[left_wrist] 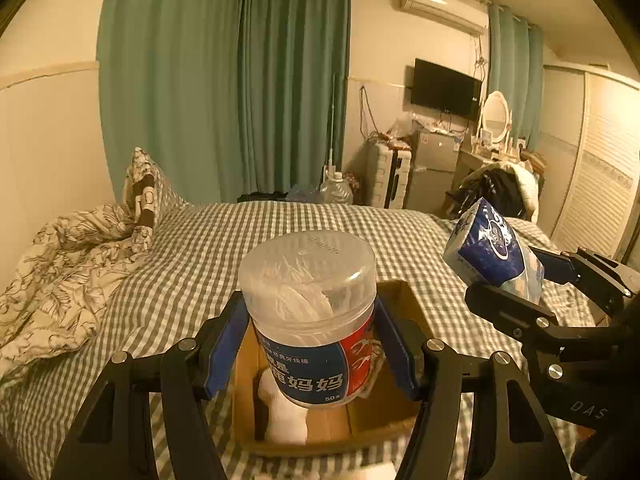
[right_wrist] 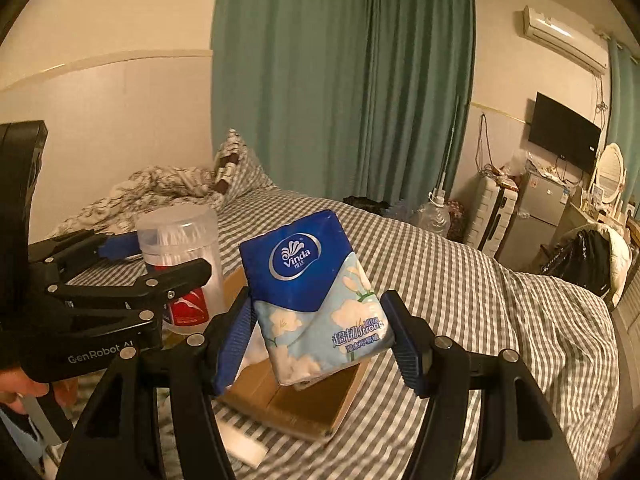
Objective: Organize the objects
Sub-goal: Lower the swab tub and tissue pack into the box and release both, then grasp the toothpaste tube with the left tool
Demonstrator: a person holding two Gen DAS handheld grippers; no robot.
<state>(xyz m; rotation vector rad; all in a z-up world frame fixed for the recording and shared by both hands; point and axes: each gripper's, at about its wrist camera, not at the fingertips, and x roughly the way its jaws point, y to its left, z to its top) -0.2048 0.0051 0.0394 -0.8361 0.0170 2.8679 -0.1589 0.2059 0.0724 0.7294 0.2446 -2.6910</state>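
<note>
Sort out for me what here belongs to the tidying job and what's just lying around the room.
Job:
floss pick jar, clamped in the left gripper
tissue pack, clamped in the right gripper
cardboard box on the bed, a white item already inside

Lying about:
crumpled duvet
water jug
suitcase
TV

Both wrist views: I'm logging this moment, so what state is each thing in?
floss pick jar: lidded, held above the box
tissue pack: sealed, tilted, held up
cardboard box: open, on the bed
left gripper: shut on jar
right gripper: shut on pack
</note>
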